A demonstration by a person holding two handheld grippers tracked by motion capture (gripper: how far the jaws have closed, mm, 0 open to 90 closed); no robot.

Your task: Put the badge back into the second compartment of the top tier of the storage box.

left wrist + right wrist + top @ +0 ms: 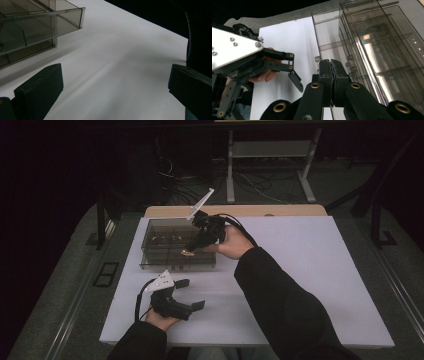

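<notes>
We see the white surface taking up most of the high view, with a smoky clear plastic drawer box sitting left of centre in the frame. In the right gripper view, one drawer stands pulled partway out of the box, toward the lower left of that frame. Our right gripper is at the box's front edge, its jaws pressed together on what looks like the drawer's small clear knob, though we cannot tell how firmly. Our left gripper rests apart on the surface at lower left of the high view, jaws spread wide and empty. We judge the drawer work about midway: whether opening or closing, travel remains.
</notes>
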